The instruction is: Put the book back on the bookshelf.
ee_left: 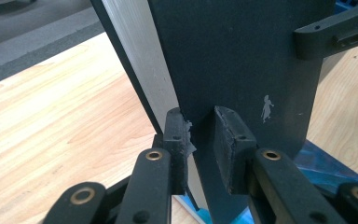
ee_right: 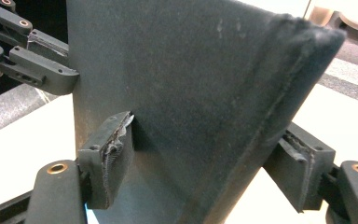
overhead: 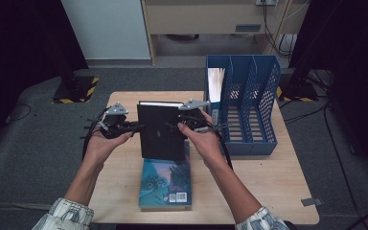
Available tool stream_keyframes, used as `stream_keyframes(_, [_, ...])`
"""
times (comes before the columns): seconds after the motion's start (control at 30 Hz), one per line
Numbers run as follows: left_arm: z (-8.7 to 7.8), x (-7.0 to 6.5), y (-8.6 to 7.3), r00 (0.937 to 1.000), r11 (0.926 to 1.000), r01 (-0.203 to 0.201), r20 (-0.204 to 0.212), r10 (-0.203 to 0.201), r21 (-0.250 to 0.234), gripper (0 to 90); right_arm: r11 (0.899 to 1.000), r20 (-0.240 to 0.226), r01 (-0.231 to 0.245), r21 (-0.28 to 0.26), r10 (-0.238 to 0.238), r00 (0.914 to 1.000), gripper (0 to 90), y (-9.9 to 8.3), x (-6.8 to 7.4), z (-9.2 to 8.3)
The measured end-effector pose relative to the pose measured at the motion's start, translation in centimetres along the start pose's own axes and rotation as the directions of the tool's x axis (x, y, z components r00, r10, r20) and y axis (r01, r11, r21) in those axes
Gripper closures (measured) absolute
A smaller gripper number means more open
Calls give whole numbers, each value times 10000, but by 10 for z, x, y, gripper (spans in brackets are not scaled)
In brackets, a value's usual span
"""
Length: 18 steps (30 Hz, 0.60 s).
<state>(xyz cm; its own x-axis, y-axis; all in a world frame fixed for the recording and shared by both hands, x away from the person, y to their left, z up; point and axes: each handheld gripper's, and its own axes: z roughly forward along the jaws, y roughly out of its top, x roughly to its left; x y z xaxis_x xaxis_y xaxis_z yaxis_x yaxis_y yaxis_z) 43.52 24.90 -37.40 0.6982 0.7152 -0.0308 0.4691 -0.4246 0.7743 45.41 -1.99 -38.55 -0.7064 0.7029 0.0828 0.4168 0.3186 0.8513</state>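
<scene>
A black hardcover book stands upright above the wooden counter, its plain matte cover facing the camera and pale page edges visible along its top and side. A small silver figure is printed low on its cover in the left gripper view. It is clamped at its left edge and its right edge, directly over a teal-covered book lying flat, barcode up

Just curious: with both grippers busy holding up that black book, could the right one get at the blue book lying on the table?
Probably not yet: the right gripper is clamped on the black book, which stands over part of the blue book.
</scene>
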Motion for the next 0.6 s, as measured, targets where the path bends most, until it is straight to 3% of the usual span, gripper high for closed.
stream_keyframes(0.2, [-2, -2, 0, 10000, 10000, -87, 41, 87, 12, 750, 9998, 50, 180, -33, -180, 9998, 280, 0, 1, -2])
stream_keyframes(0.6, [-15, -17, -19, 9998, 9997, 4, 191, 1, -229, 749, 9959, -242, 887, -180, -891, 9957, 285, -11, 13, -21])
